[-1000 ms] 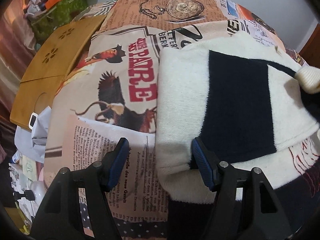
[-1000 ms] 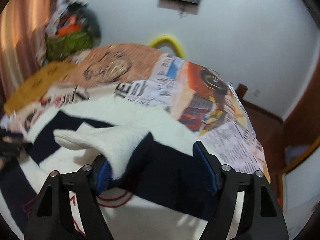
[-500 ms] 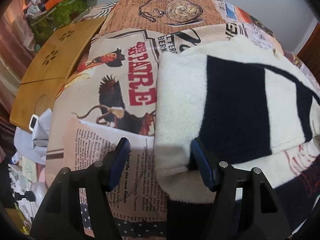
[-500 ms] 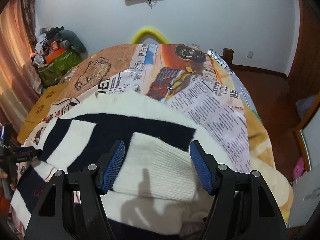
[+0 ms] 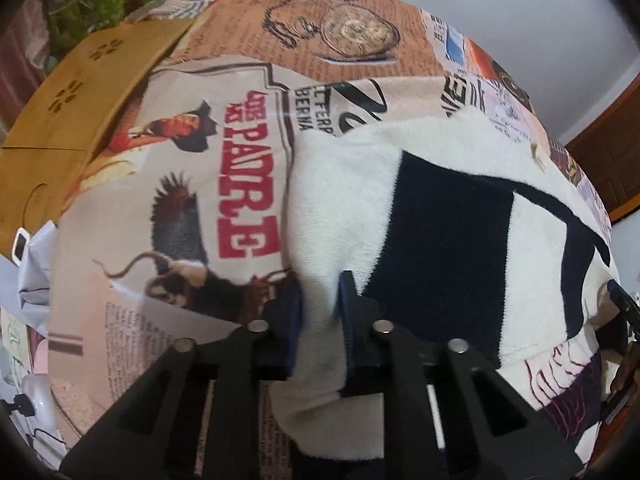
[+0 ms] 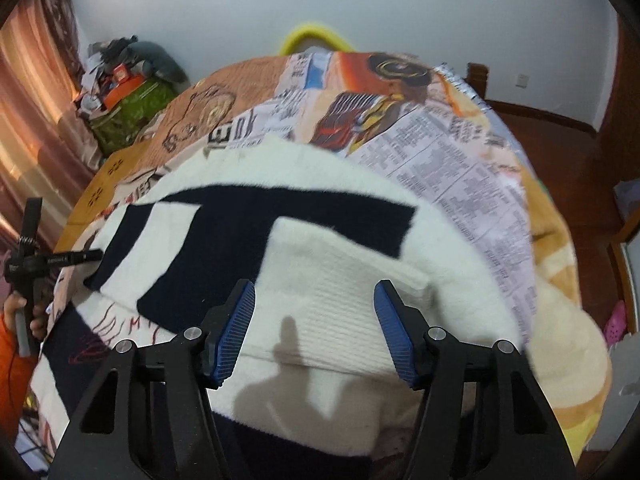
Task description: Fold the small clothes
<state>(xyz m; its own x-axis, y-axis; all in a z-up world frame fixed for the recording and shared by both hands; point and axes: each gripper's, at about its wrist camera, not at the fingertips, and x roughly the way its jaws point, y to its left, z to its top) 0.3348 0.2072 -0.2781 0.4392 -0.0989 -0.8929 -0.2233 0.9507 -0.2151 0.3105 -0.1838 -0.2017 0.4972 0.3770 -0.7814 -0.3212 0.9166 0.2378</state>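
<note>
On the left, the left gripper point(image 5: 320, 312) is pinched tight on the white edge of the one cream-and-navy sweater point(image 5: 452, 240), which lies spread on the newsprint bedspread point(image 5: 180, 184). On the right, the right gripper point(image 6: 314, 328) hovers wide apart over the folded-in ribbed cuff point(image 6: 340, 300), holding nothing. The fold looks mid-way; next, I judge, the left side is lifted across.

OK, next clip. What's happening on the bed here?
A person with two handheld grippers is folding a cream-and-navy sweater on a newspaper-print bedspread. The left gripper is shut on the sweater's cream edge. The right gripper is open above a sleeve cuff lying across the sweater.
</note>
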